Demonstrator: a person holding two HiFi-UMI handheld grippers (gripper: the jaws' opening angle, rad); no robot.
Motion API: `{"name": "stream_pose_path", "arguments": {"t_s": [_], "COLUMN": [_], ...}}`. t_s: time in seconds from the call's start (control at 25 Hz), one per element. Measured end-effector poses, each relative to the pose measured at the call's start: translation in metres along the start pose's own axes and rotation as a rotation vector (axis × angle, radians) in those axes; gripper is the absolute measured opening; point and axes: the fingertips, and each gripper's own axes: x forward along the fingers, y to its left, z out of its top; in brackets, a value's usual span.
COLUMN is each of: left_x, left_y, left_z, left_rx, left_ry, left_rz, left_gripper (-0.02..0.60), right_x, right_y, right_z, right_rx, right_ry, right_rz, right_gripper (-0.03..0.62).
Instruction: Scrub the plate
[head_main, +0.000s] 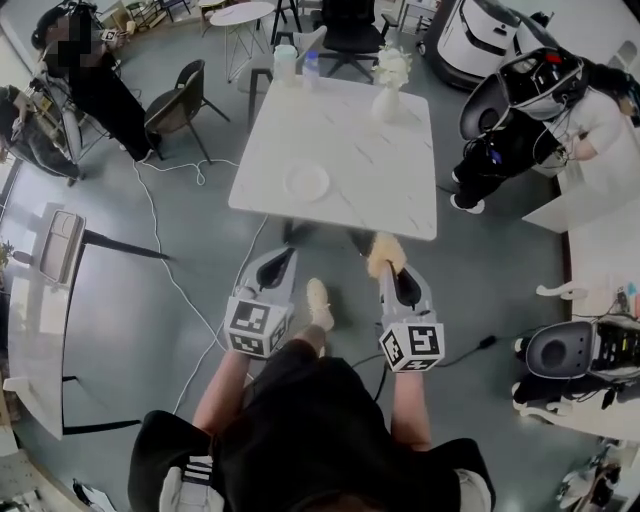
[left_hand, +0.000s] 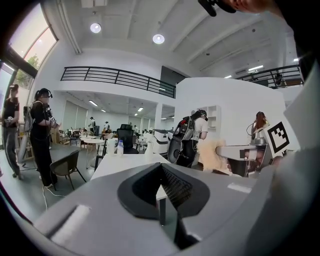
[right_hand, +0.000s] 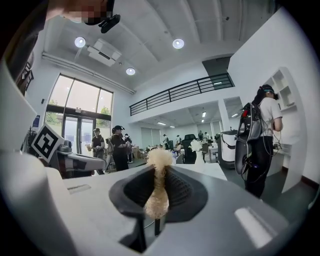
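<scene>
Shut tight with nothing between them, the jaws of the left gripper (head_main: 283, 262) meet pad to pad, while the right gripper (head_main: 392, 270) pinches a tan, fluffy scrubbing pad (head_main: 383, 250) whose tuft sticks out past the fingertips. Both hang over the grey floor, short of the square white marble-look table (head_main: 400, 200). The small round white plate (head_main: 307, 181) lies on that table near its front edge, left of centre, well apart from both grippers.

The plate looks light and nothing holds it, so scrubbing with one gripper alone would likely push it across the smooth top or off the near edge; the left jaws must open before they can steady it. The pad is held by a narrow pinch and could twist out under pressure.

A white vase (head_main: 390, 85), a clear bottle (head_main: 311, 66) and a pale container (head_main: 286, 62) stand at the far side, away from the plate. Nothing blocks the way to it. A white cable (head_main: 160, 250) trails across the floor at the left.
</scene>
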Motion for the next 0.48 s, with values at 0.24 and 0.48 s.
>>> {"name": "stream_pose_path", "arguments": {"t_s": [0.24, 0.48], "left_x": [0.054, 0.107], "left_y": [0.018, 0.037], "left_z": [0.007, 0.025], "left_rx": [-0.008, -0.026], "left_ry": [0.008, 0.012], "left_rz": [-0.002, -0.006], "left_gripper": [0.006, 0.006], "right_x": [0.041, 0.091], "right_y": [-0.025, -0.044], "right_z": [-0.001, 0.012], "right_rx": [0.005, 0.006], "right_ry": [0.015, 0.025], "right_rz": [0.008, 0.029], "right_gripper": [0.049, 0.049]}}
